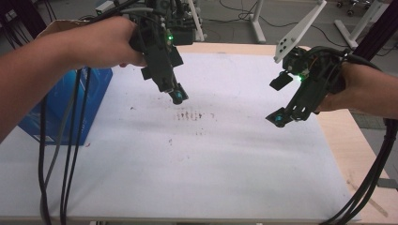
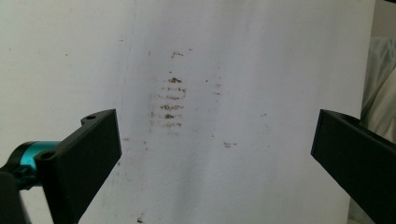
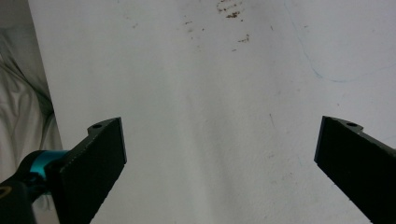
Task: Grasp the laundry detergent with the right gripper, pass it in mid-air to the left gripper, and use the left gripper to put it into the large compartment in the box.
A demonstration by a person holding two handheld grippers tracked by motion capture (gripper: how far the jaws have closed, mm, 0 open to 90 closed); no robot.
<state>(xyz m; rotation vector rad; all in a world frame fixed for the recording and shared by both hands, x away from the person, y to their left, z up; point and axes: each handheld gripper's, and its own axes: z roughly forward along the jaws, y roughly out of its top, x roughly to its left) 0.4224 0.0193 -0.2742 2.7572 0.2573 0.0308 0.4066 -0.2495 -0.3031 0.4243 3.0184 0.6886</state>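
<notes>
Both tools, left tool (image 1: 178,97) and right tool (image 1: 280,119), gape empty above the stained white sheet (image 1: 197,154).

A patch of small reddish-brown stains (image 1: 190,116) is seen near the middle of the white sheet (image 1: 211,178) that is spread flat over the worktop. The marks are laid out in short parallel streaks, with a few loose specks scattered around them. In the left gripper view the streaks (image 2: 169,102) are stacked in rows.
</notes>
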